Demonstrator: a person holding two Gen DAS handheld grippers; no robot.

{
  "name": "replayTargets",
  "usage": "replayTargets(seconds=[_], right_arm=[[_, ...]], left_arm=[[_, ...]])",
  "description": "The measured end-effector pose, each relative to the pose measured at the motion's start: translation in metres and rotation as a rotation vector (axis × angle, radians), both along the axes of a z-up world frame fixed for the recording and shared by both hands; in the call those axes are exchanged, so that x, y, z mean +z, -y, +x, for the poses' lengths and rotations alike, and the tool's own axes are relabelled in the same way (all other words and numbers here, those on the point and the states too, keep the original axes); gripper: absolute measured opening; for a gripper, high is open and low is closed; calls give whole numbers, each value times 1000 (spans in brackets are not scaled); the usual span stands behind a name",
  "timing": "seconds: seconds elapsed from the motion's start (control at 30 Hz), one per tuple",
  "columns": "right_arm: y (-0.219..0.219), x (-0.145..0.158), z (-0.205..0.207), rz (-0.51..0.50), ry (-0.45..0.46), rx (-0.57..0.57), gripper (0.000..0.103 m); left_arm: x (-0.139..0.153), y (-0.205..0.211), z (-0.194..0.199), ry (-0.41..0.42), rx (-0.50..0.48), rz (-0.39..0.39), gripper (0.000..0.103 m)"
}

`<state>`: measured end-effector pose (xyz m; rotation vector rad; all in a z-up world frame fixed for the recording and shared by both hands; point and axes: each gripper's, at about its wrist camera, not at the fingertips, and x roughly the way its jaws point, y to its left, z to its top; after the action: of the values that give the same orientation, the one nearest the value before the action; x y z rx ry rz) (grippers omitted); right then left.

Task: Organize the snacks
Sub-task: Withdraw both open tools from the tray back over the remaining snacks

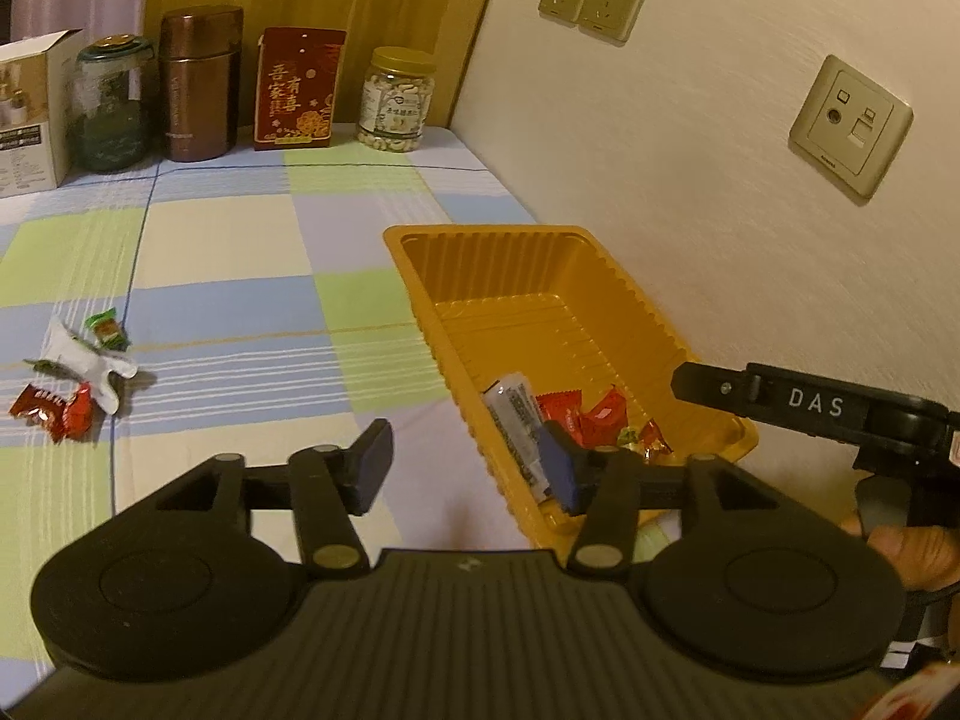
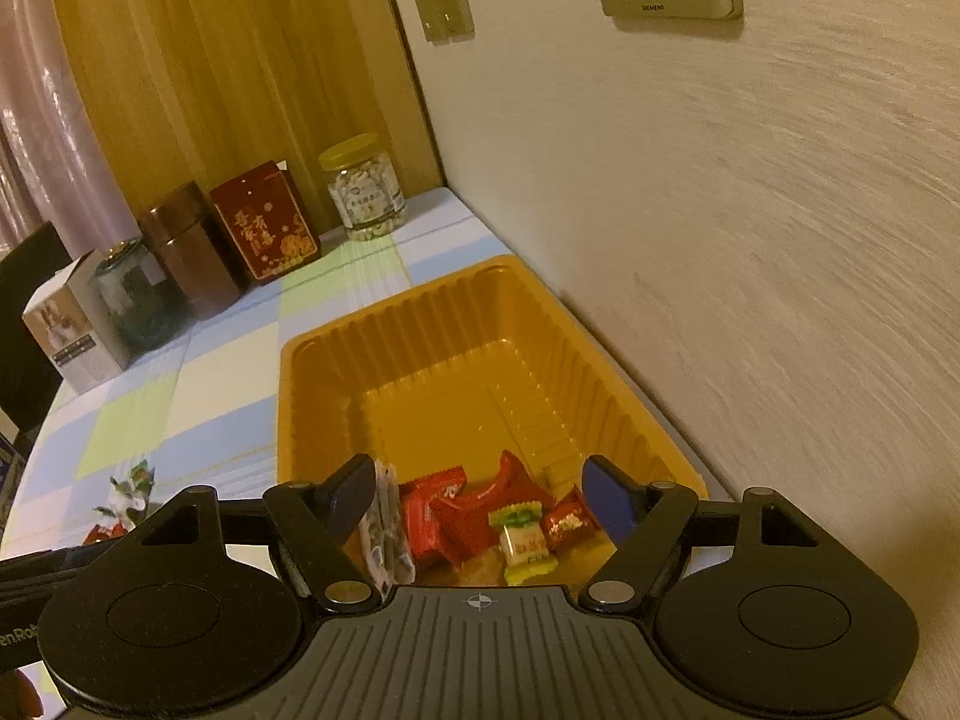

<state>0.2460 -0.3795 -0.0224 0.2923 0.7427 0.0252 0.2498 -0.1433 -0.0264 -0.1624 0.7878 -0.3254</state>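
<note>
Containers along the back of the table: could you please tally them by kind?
Jars: 2, the glass jar and the yellow-lidded jar
Boxes: 2, the white carton and the red box
Canisters: 1, the brown canister
Total: 5

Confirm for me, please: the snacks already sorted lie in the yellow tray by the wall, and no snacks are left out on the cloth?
Not quite. The yellow tray does hold snacks, but several snacks are left on the cloth, as the left wrist view shows.
</note>
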Motion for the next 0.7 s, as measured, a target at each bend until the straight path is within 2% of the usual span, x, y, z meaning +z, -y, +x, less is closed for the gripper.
replayTargets(seconds=[0.1, 0.33, 0.53, 0.7], right_arm=[[-2, 5, -6, -2, 0, 1, 76], [-14, 20, -26, -14, 8, 4, 76], [-26, 32, -50, -14, 15, 10, 76], [-37, 37, -70, -7, 16, 17, 76]], left_arm=[[4, -7, -6, 2, 12, 2, 66], [20, -22, -24, 24, 42, 10, 84], [31, -35, -46, 59, 63, 43, 94], [36, -43, -67, 78, 73, 65, 99]])
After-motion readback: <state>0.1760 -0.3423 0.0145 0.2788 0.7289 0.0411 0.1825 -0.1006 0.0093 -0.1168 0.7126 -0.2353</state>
